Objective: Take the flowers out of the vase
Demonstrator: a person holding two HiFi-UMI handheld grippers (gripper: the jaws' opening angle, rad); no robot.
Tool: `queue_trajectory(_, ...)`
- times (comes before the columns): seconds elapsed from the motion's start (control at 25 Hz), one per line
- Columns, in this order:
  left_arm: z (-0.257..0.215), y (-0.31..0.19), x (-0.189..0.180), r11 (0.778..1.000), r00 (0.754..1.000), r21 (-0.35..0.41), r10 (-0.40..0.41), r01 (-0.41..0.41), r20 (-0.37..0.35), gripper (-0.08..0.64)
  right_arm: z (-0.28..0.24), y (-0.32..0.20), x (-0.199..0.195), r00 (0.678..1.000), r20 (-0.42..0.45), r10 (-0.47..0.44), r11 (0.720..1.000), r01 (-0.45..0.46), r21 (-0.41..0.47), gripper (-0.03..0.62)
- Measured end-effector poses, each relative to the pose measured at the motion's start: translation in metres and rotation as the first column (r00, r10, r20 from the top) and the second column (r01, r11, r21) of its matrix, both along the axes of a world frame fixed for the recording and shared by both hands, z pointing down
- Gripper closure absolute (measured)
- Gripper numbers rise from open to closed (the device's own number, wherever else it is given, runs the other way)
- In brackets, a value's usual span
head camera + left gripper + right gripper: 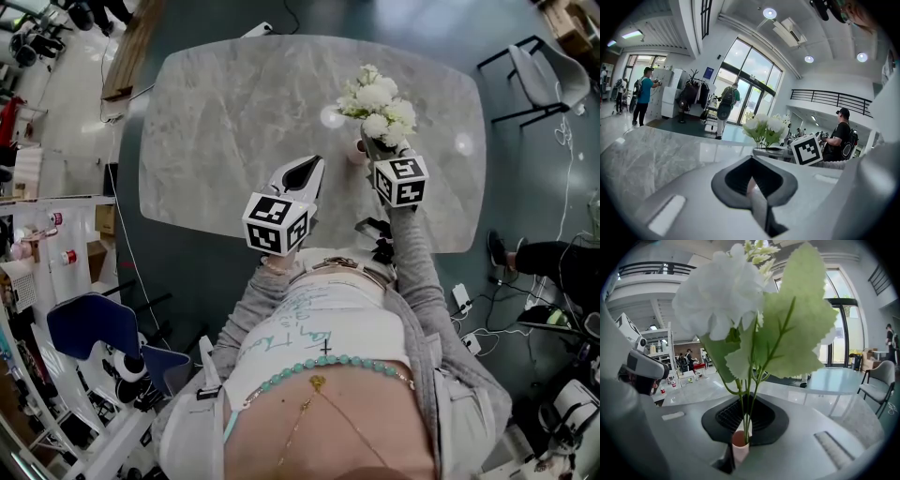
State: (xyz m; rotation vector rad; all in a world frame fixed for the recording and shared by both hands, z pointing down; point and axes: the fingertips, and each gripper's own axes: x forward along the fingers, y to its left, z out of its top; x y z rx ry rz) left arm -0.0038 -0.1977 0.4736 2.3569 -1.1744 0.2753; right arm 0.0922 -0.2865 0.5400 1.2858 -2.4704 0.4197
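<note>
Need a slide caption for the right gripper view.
Right tool shut on a small pink vase, white flowers and green leaves rising from it, stems not yet pulled out.

Head view looks steeply down; both gripper views, low, share the flowers (380, 101).

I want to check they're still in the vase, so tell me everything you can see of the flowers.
The flowers are a small bunch of round white blooms with broad pale green leaves on thin green stems, possibly artificial. They stand upright, with the stems gathered into the mouth of a small pink vase, so they are not yet out. The right gripper is closed on the vase, not the stems. From the head view, the bunch sits over the right part of the grey table.
</note>
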Motion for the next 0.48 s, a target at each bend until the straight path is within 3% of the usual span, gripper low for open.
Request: queue_trajectory(0.48, -0.005, -0.002, 0.007, 1.000, 1.000, 0.008, 0.018, -0.018, -0.002, 0.558, -0.035, -0.001, 0.005, 1.000, 0.024, 0.007, 0.998, -0.009, 0.064, 0.557)
